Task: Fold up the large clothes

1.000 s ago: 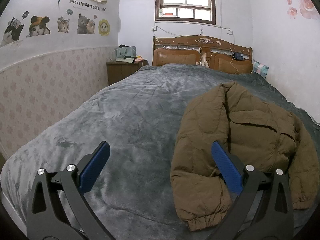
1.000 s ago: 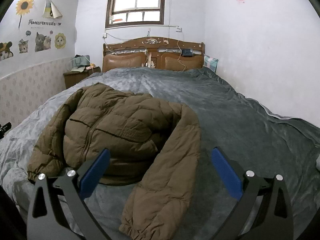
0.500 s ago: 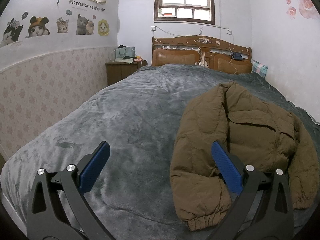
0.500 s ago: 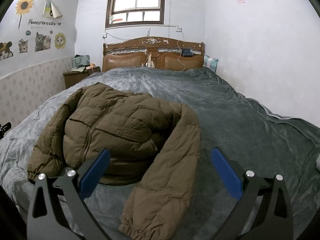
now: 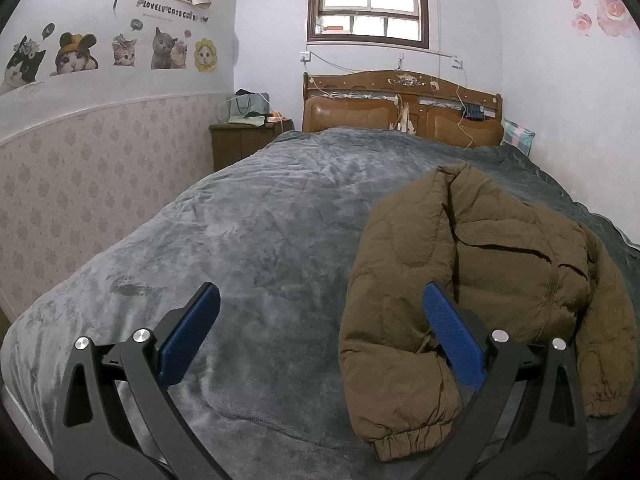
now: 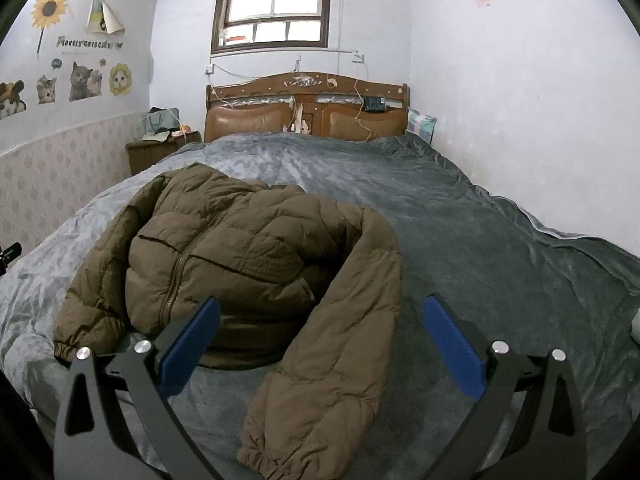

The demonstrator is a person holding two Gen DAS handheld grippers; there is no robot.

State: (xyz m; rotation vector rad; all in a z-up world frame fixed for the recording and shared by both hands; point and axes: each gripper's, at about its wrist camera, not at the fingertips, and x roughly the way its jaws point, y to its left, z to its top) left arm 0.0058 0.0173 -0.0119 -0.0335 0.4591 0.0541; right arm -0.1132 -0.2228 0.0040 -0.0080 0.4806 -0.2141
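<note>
A brown puffer jacket (image 5: pixel 500 264) lies front up, zipper closed, near the foot of a bed with a grey blanket (image 5: pixel 260 240). It also shows in the right wrist view (image 6: pixel 240 256). Both sleeves hang toward the foot edge, one cuff (image 5: pixel 404 440) near my left gripper, the other cuff (image 6: pixel 260 460) near my right. My left gripper (image 5: pixel 320 332) is open and empty, above the blanket just left of the jacket. My right gripper (image 6: pixel 320 340) is open and empty, above the jacket's right sleeve.
A wooden headboard (image 5: pixel 400 108) stands at the far end under a window. A nightstand (image 5: pixel 248 140) with bags is at the far left. Walls run close along both sides of the bed. A folded cloth (image 6: pixel 420 124) lies at the far right corner.
</note>
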